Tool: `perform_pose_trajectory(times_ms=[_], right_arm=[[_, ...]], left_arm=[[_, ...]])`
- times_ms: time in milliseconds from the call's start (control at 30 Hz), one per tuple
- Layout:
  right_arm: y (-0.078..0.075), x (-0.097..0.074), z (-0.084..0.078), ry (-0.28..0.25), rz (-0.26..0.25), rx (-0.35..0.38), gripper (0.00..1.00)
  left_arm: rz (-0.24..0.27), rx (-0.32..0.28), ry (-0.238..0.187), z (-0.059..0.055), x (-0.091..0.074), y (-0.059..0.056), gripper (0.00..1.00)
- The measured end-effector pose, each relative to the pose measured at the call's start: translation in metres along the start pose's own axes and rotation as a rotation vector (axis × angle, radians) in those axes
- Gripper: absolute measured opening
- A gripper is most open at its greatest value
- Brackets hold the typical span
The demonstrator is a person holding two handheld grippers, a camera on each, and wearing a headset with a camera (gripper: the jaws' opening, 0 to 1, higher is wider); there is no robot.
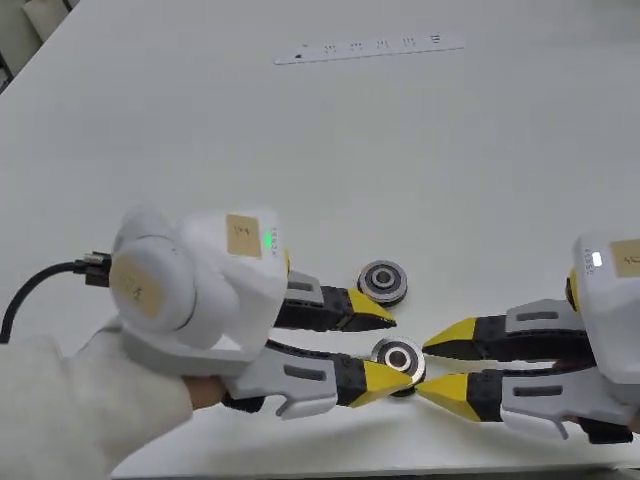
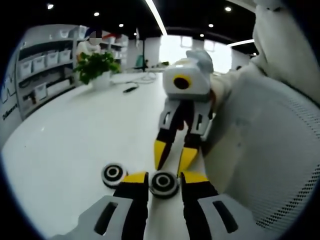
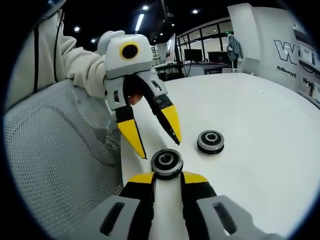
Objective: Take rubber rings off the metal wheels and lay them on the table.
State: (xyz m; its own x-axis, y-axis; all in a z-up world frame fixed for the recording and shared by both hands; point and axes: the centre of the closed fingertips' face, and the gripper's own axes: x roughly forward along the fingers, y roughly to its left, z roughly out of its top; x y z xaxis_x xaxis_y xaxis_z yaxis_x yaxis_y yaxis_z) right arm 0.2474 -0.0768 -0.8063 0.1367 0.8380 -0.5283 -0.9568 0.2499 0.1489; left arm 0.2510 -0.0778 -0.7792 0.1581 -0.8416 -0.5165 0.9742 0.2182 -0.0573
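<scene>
Near wheel: we see one metal wheel (image 1: 397, 357) lying flat close to the front edge of the table (image 1: 200, 140), with its dark rubber ring (image 3: 167, 172) seated on the rim
Left gripper: the left gripper (image 1: 392, 348) has its jaws well apart, one yellow tip on each side of this wheel; we cannot tell whether they press on it, and we judge that they bracket the wheel to steady it
Right gripper: the right gripper (image 1: 422, 368) faces it from the opposite side, jaws partly open, tips just at the wheel's edge and gripping nothing; we judge that it is set to nip the ring and peel it
Second wheel: the second wheel (image 1: 382, 281) lies just beyond, apart from both grippers, also ringed
Progress: we judge that neither ring is off yet
Around: a white marked strip (image 1: 370, 47) lies far across the table, a black cable (image 1: 40, 285) trails from the left gripper, and a mesh chair back (image 3: 55, 165) stands by the table's edge
In the way: four tips crowd one small wheel, and with the table edge so near, a slip could push it off
</scene>
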Motion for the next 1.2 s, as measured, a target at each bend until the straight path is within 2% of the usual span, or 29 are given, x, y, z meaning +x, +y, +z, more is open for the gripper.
perform_pose_trajectory(times_ms=[233, 267, 467, 567, 967, 1200], right_arm=[[0.000, 0.002, -0.002, 0.002, -0.003, -0.007, 0.16], [-0.001, 0.002, -0.002, 0.003, -0.006, -0.009, 0.15], [0.000, 0.002, -0.002, -0.003, -0.012, -0.018, 0.15], [0.000, 0.002, -0.002, 0.000, -0.016, -0.032, 0.14], [-0.001, 0.002, -0.002, 0.007, -0.032, -0.086, 0.12], [-0.003, 0.001, -0.003, 0.018, -0.051, -0.109, 0.05]], left_arm=[[0.007, -0.001, 0.047, -0.018, 0.004, -0.001, 0.22], [0.015, 0.009, 0.024, -0.014, 0.004, 0.000, 0.21], [0.022, 0.013, 0.026, -0.014, 0.001, 0.000, 0.17], [0.010, 0.030, 0.017, -0.012, 0.003, -0.005, 0.15], [0.019, 0.036, 0.002, -0.010, 0.005, -0.002, 0.14], [0.027, 0.027, -0.003, -0.010, 0.006, 0.001, 0.14]])
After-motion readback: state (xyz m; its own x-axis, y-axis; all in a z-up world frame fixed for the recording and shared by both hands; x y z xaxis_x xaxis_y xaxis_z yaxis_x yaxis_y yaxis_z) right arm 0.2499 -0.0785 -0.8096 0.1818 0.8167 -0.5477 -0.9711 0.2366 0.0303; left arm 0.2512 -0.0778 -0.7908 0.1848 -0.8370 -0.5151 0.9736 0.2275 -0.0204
